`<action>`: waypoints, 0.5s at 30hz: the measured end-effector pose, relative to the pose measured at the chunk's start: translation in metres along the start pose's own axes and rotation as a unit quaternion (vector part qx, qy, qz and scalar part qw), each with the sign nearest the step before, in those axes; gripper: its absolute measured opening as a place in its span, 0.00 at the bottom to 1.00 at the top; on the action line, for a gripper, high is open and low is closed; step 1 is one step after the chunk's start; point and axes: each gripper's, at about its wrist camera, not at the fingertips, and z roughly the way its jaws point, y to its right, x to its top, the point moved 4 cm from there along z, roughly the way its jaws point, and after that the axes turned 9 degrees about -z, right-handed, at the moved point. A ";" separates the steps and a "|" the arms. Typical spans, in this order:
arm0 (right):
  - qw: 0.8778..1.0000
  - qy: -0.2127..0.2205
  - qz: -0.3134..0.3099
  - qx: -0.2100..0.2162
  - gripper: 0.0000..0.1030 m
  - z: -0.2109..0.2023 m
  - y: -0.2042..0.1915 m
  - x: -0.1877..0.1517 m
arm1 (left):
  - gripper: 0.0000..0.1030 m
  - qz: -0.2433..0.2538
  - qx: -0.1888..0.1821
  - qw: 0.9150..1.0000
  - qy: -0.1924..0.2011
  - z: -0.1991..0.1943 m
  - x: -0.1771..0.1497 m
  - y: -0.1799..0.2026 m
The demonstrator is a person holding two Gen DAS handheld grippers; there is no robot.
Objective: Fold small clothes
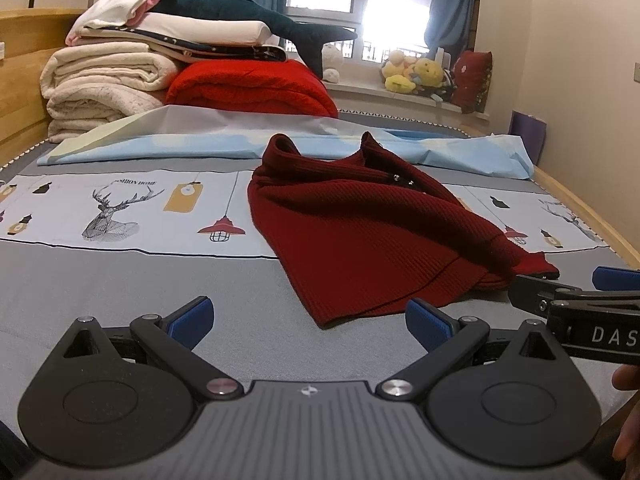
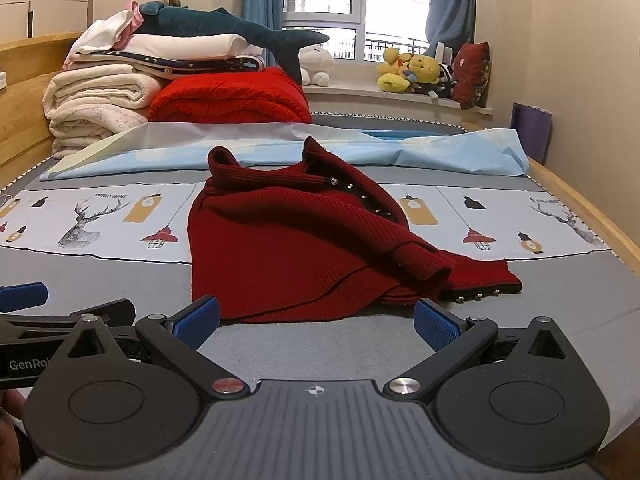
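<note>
Dark red knit cardigan [image 2: 304, 248] rumpled on bed [image 2: 120, 280], just ahead of left gripper [image 1: 308, 322] and right gripper [image 2: 316, 322], both spread wide, empty. Soft, limp, light; likely best pinched at near hem corners

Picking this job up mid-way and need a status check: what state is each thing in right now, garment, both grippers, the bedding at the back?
Dark red knit garment: crumpled on the bed, not folded flat, snap placket open, held by neither gripper.
Left gripper: jaws open, empty, just short of the garment.
Right gripper: jaws open, empty, at the garment's near hem.
Red blanket: folded.
White blankets: folded, stacked.
Light blue sheet: loosely spread, wrinkled.
</note>
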 end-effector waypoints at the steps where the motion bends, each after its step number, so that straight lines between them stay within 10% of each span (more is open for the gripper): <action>1: 1.000 0.000 0.000 0.000 0.99 0.000 0.000 0.000 | 0.99 0.000 0.000 1.000 0.000 0.000 0.000 0.000; 15: 1.000 -0.001 -0.001 -0.001 0.99 0.000 -0.001 0.001 | 0.99 -0.001 0.000 1.000 -0.002 0.001 0.001 -0.005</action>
